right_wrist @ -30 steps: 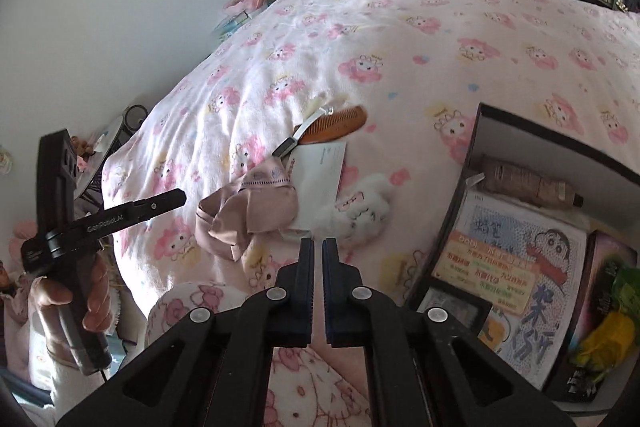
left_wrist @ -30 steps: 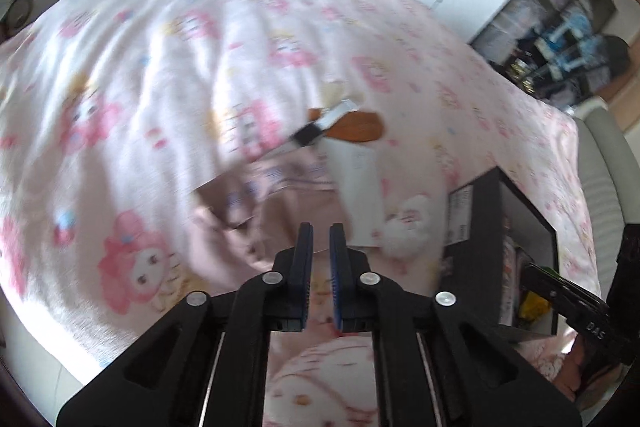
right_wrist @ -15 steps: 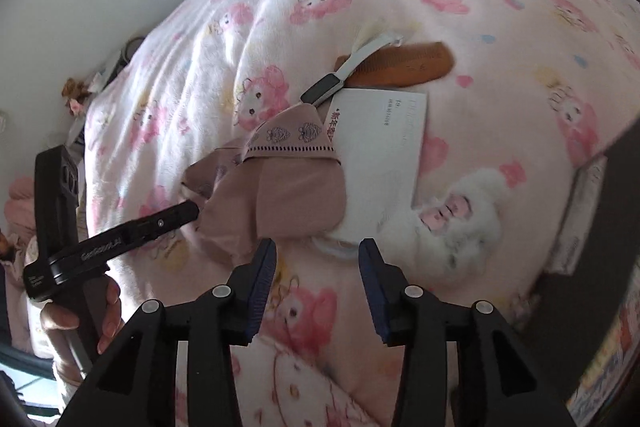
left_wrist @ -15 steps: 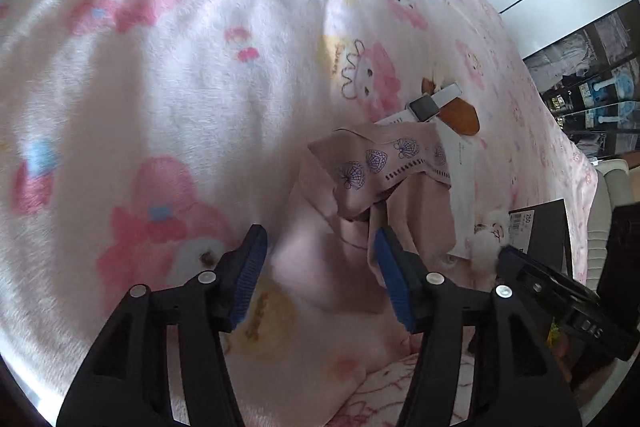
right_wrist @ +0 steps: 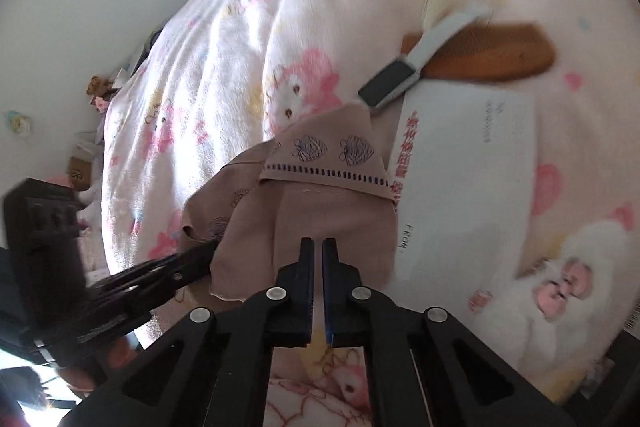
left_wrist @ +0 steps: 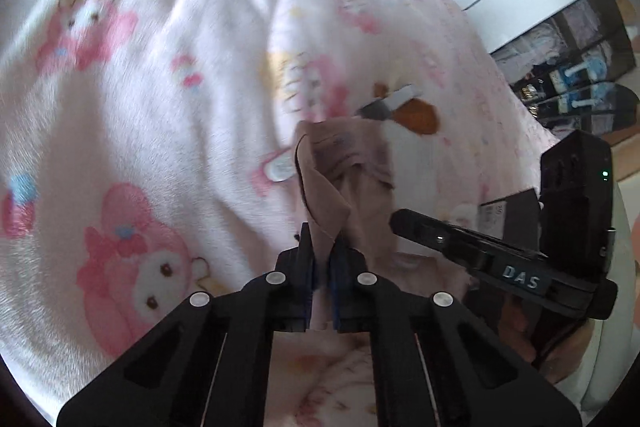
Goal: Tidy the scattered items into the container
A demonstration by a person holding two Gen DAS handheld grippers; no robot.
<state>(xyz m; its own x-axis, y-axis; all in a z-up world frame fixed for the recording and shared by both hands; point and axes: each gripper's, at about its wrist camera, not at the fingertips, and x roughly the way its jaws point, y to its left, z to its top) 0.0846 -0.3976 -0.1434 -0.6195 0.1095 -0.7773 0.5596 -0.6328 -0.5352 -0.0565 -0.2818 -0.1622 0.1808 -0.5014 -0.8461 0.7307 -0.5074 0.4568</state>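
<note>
Dropped lower and snapped closed since half a second back: left gripper (left_wrist: 321, 259) now pinching a raised fold of the pink cloth (right_wrist: 304, 211), right gripper (right_wrist: 317, 267) clamped on its near edge. Two corners taken, probably to lift it flat rather than bunched. Lying crumpled on the blanket (right_wrist: 224, 67), overlapping the envelope (right_wrist: 468, 163), long axis running left gripper to envelope, patterned hem facing the comb (right_wrist: 496, 57).
</note>
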